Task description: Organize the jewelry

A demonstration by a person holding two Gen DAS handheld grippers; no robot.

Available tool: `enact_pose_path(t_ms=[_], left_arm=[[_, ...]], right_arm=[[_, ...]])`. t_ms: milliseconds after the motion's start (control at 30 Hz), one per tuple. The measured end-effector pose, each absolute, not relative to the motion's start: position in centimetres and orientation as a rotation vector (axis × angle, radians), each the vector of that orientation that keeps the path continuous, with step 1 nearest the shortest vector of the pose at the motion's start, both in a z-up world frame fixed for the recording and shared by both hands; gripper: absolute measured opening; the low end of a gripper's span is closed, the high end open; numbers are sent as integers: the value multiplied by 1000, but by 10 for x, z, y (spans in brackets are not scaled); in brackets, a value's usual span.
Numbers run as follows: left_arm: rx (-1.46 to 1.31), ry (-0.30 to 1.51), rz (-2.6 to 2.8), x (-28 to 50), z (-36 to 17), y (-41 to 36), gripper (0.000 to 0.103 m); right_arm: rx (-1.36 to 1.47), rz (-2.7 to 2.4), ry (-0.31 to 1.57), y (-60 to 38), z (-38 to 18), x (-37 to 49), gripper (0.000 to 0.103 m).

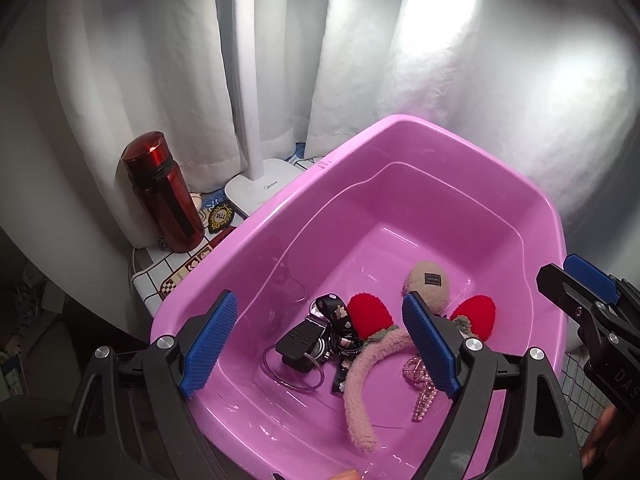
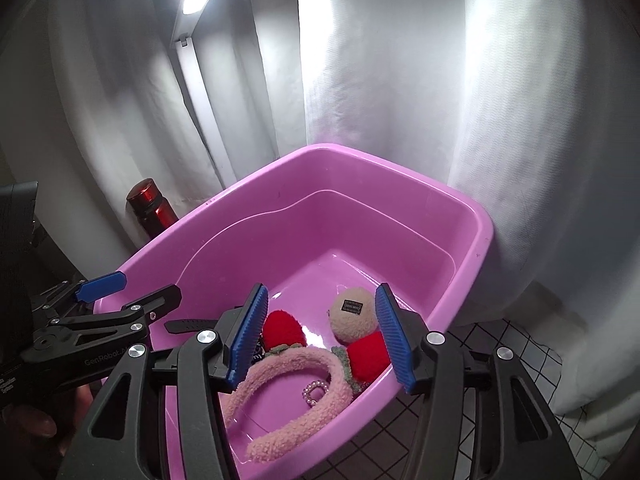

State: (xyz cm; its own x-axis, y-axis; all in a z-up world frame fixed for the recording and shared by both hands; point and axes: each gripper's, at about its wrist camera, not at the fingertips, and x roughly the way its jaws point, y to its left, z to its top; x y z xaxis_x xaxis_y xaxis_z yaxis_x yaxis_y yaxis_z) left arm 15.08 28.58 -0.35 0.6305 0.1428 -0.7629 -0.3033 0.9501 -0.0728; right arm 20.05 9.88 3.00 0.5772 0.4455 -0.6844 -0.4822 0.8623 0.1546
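Hovering over the near rim of the pink tub [image 1: 256, 236], the left gripper [image 1: 320, 344] has its blue pads spread wide with nothing between them. The right gripper [image 2: 322, 334] hangs above the tub's opposite near corner, equally wide apart and empty. All the accessories crowd the near end of the tub floor: a fuzzy pink headband [image 1: 360, 376] with red ears [image 1: 370, 314], a beige plush ball [image 1: 428, 286], a pearl hair clip [image 1: 422, 390], a black strap with a buckle [image 1: 304, 338] and a clear bangle [image 1: 294, 368]. The far half of the floor lies bare, walled by steep sides.

Only the left wrist view shows the strap, the bangle, the white lamp base [image 1: 260, 188] and the patterned cloth beside the red bottle [image 1: 162, 192]. The right wrist view shows the gridded surface [image 2: 496, 364] past the tub's right edge, and the lit lamp head overhead.
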Motion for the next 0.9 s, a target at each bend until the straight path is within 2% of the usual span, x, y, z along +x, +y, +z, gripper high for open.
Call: enact_pose_path(t_ms=[900], left_arm=[[-139,831,265,120,13,260,83]], right_arm=[[-45,452,759,77,42,160,55]])
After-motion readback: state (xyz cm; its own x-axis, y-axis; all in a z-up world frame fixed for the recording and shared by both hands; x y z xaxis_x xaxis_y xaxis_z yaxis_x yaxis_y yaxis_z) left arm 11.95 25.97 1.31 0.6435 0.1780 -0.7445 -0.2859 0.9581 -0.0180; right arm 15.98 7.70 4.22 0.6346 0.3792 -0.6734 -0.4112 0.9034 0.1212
